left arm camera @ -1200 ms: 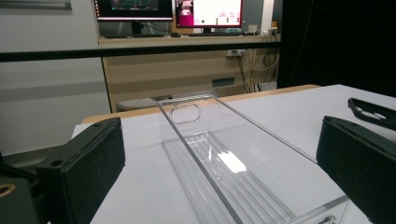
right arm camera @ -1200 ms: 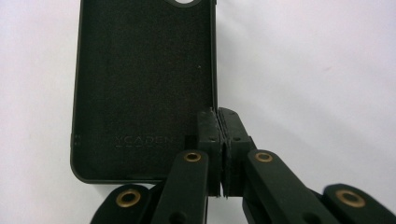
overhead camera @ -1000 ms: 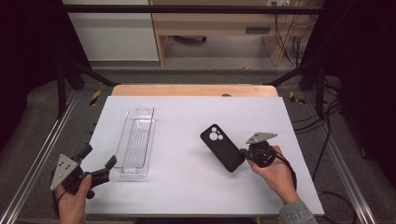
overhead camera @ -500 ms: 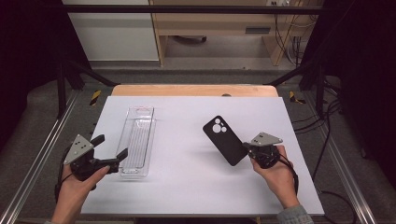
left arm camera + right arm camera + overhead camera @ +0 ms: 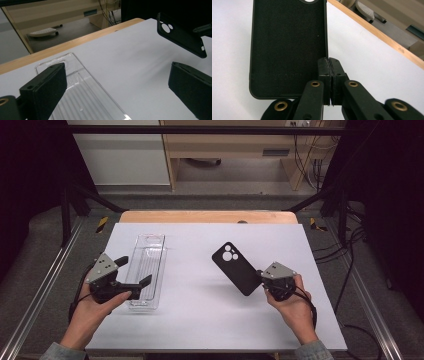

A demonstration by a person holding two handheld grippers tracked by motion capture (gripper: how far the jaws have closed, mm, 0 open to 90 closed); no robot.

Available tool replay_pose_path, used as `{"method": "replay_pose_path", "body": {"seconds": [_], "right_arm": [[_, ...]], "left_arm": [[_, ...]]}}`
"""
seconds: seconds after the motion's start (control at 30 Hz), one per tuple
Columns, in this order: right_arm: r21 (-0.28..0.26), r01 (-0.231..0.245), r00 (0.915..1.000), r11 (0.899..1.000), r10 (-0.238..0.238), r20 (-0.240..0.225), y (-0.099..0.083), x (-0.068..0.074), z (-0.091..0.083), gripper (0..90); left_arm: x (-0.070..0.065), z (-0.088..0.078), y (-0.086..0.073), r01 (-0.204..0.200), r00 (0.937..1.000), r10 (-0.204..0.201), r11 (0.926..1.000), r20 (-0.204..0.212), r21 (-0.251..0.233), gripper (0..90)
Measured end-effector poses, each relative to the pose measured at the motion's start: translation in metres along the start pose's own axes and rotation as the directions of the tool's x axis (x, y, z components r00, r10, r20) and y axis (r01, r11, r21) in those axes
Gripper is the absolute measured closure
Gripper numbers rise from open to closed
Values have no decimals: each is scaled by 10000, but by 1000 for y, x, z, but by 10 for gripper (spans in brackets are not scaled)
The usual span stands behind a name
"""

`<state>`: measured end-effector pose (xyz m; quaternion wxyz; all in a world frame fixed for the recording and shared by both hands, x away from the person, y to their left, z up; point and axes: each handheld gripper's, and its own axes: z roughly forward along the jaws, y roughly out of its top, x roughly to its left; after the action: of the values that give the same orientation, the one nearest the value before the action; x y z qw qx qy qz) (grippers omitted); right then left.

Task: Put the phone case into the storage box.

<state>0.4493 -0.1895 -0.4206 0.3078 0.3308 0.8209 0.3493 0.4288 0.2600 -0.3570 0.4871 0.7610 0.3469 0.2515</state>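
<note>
At a white-topped table (image 5: pixel 200 320), the right gripper (image 5: pixel 262 279) pinches a matte black phone case (image 5: pixel 236 268) by its edge above the surface, while the left gripper (image 5: pixel 134 276) hovers, jaws spread, over a clear plastic phone case (image 5: pixel 148 262).

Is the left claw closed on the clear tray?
No, the left claw stands wide open above the clear tray, its jaws touching nothing.

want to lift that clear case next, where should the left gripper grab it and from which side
Grip the clear case by one long side wall near its near end, coming from the person's side with the open left gripper. It lies flat, cavity up, so one jaw can go inside the raised rim and one outside. Flat and narrow as it is, pinching the thin wall seems safest.
</note>
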Motion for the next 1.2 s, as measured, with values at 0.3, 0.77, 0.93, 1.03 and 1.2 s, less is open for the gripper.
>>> {"method": "replay_pose_path", "body": {"seconds": [0.3,0.77,0.93,1.03,1.2], "right_arm": [[23,581,9982,9983,-581,115,14,13,1,893],[-111,1145,9919,9934,-1137,570,32,29,3,893],[-118,1210,9908,9926,-1200,631,35,35,5,892],[-134,1229,9900,9923,-1217,717,36,38,5,893],[-108,1318,9875,9912,-1303,883,39,43,6,893]], "left_arm": [[-7,8,15,-307,9993,306,9995,230,41,15],[-23,23,36,-965,9953,963,9952,134,162,17],[-34,31,43,-1179,9930,1177,9928,98,192,22],[-41,36,45,-1272,9919,1271,9915,55,280,24],[-50,44,48,-1476,9891,1475,9887,53,266,25]]}}
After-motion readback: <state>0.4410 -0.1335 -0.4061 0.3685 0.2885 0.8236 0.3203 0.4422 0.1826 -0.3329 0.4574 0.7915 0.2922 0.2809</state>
